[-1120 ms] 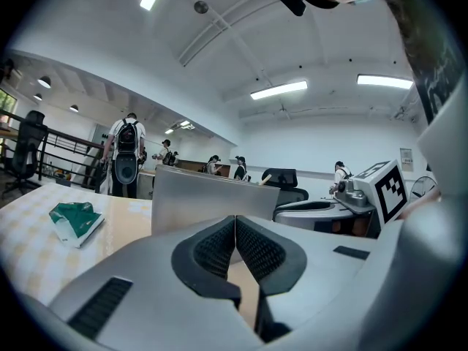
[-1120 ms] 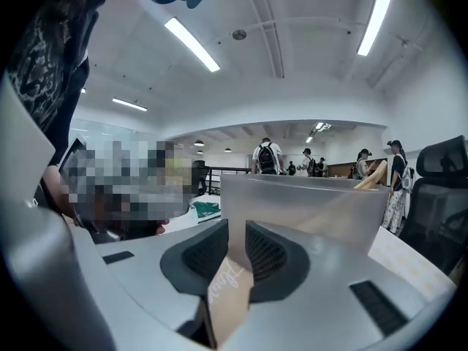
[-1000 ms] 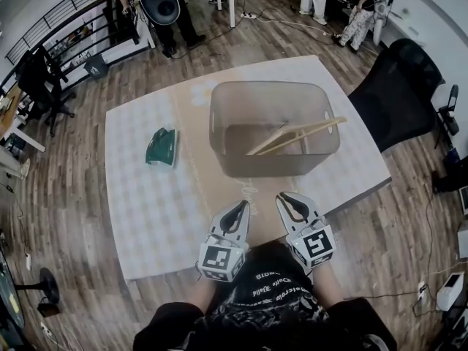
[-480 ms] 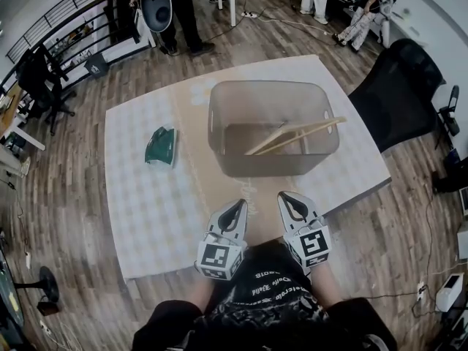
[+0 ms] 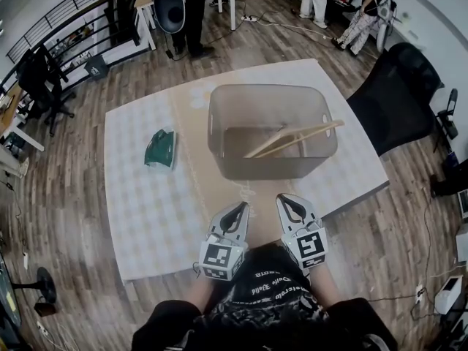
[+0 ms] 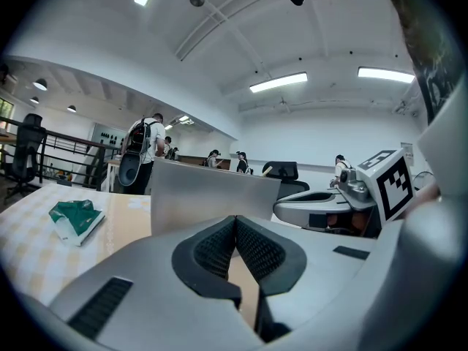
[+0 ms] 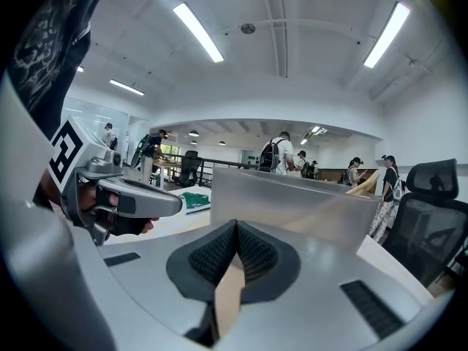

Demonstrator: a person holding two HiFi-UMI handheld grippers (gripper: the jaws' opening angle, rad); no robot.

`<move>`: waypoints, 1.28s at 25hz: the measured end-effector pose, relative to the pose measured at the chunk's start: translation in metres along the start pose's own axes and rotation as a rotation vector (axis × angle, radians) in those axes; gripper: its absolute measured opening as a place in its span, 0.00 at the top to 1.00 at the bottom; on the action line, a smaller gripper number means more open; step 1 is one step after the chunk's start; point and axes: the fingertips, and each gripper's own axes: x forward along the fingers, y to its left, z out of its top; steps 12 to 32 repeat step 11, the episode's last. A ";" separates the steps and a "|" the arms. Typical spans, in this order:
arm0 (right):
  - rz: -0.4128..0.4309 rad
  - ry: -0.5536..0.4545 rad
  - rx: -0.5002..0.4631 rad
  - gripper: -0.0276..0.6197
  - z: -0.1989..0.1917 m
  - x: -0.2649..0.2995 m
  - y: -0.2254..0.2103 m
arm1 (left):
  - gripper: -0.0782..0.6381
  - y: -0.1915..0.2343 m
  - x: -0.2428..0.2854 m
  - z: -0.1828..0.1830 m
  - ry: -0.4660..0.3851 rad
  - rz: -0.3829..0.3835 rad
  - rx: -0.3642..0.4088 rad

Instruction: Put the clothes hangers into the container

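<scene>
Head view: hangers (image 5: 292, 138) sit in container (image 5: 216, 134) beyond closed left tool (image 5: 240, 208), closed right tool (image 5: 282, 199).

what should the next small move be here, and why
Probably just rest the left gripper and right gripper, both shut on nothing, at the near edge of the table: the wooden hangers already lie in the container, their ends leaning over its right rim. The green item left of it seems no hanger.
</scene>
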 end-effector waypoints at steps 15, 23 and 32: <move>0.002 0.020 -0.017 0.95 -0.009 -0.002 0.002 | 0.86 0.003 -0.001 -0.002 -0.017 0.028 -0.002; 0.002 0.020 -0.017 0.95 -0.009 -0.002 0.002 | 0.86 0.003 -0.001 -0.002 -0.017 0.028 -0.002; 0.002 0.020 -0.017 0.95 -0.009 -0.002 0.002 | 0.86 0.003 -0.001 -0.002 -0.017 0.028 -0.002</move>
